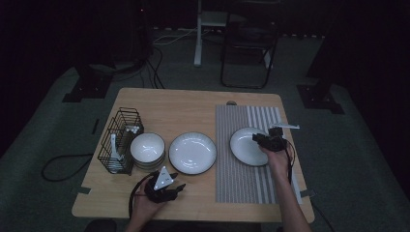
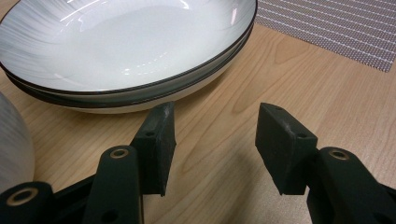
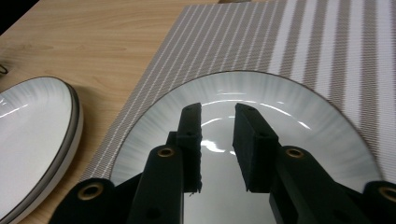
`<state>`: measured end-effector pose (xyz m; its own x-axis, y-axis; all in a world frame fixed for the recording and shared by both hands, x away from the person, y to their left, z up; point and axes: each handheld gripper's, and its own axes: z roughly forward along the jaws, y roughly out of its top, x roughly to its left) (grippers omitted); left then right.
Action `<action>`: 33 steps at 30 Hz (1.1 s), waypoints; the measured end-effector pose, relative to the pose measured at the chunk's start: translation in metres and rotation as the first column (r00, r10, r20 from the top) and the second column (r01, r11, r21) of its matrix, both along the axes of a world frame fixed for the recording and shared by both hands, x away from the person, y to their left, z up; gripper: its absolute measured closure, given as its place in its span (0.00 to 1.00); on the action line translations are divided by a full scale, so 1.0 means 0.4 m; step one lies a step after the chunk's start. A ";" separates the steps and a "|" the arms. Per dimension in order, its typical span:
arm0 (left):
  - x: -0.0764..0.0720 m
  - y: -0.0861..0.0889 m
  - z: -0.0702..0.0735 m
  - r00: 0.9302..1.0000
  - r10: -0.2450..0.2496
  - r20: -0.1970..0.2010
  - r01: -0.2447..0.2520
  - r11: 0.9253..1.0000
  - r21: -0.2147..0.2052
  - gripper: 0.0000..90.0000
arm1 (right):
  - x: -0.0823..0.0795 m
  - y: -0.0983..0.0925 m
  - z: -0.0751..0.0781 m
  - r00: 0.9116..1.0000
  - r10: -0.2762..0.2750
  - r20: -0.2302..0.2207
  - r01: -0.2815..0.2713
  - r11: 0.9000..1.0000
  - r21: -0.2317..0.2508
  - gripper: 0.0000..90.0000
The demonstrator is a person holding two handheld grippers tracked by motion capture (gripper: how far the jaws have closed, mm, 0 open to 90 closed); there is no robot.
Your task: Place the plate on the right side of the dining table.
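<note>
Rack (image 1: 118,140) at far left of bench (image 1: 193,101), then bowls (image 1: 147,150), then plate stack (image 1: 192,152) mid-bench. L gripper (image 1: 169,186) sits near front edge, just short of the stack; fingers (image 2: 159,140) wide, nothing betw them. Mat (image 1: 246,154) to the right, w/ one plate (image 1: 247,146) lying flat on it, face up. R gripper (image 1: 263,140) over that plate's right rim; fingers (image 3: 191,140) narrow, gap empty, not pinching. Looks like plate is placed and let go; stack and bowls prob still to move. Plate is round, so no long axis; opens upward.
</note>
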<state>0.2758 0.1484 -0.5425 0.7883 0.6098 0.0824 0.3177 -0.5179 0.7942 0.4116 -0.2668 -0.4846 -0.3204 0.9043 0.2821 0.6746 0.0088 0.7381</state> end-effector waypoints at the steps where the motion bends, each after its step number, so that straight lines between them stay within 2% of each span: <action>1: 0.000 0.000 0.000 1.000 0.001 -0.001 -0.001 1.000 -0.001 0.54 | 0.001 0.004 -0.001 1.000 0.006 0.000 -0.006 1.000 -0.001 0.79; 5: 0.000 0.002 0.001 1.000 0.001 0.000 -0.001 1.000 -0.002 0.54 | 0.005 0.022 0.000 1.000 0.029 -0.009 -0.029 1.000 0.008 0.74; 9: -0.001 0.003 0.001 1.000 0.004 0.003 -0.004 1.000 -0.003 0.53 | 0.007 0.041 0.012 0.998 0.058 0.001 -0.058 0.998 0.001 0.72; 12: -0.001 0.004 0.001 1.000 0.010 0.000 -0.010 1.000 -0.009 0.53 | 0.012 0.060 0.019 0.997 0.078 0.007 -0.078 0.997 0.002 0.65; 16: 0.000 0.003 0.001 1.000 0.008 0.000 -0.008 1.000 -0.002 0.53 | 0.018 0.084 0.020 0.994 0.108 0.004 -0.109 0.994 0.011 0.64; 22: -0.002 0.001 0.000 1.000 0.011 0.007 -0.011 1.000 0.003 0.53 | 0.020 0.137 0.020 0.987 0.159 0.008 -0.159 0.987 0.003 0.59; 33: -0.002 0.000 0.000 1.000 0.009 0.006 -0.009 1.000 0.006 0.51 | 0.028 0.211 0.032 0.971 0.239 0.003 -0.239 0.971 0.020 0.58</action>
